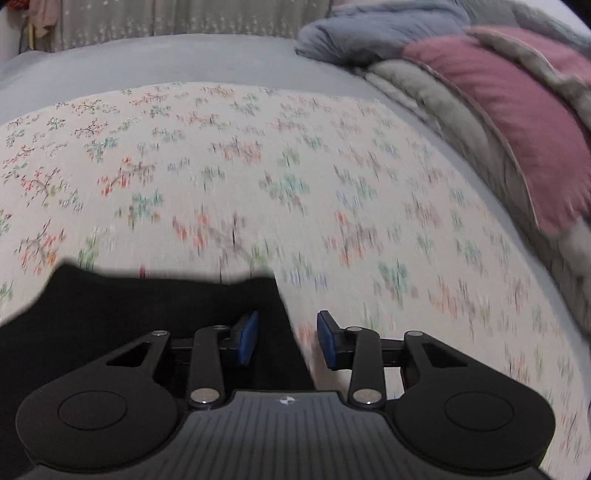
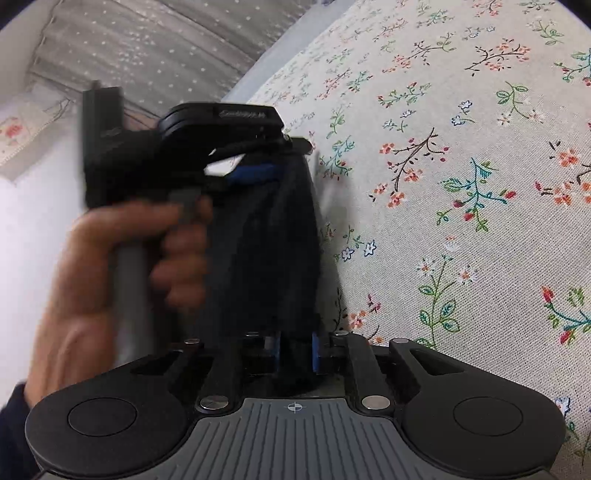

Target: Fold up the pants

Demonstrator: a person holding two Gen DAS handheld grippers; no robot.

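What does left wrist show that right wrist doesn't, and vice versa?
Left wrist only: a pink pillow and grey-blue bedding piled at the right edge of the bed, and the left gripper with its pads apart, one over the black pants, nothing pinched between them.

Right wrist only: the right gripper shut on the dark fabric, and the person's hand on the handle of the other gripper, blurred.

Both: the floral sheet, the pants and a grey curtain behind the bed.
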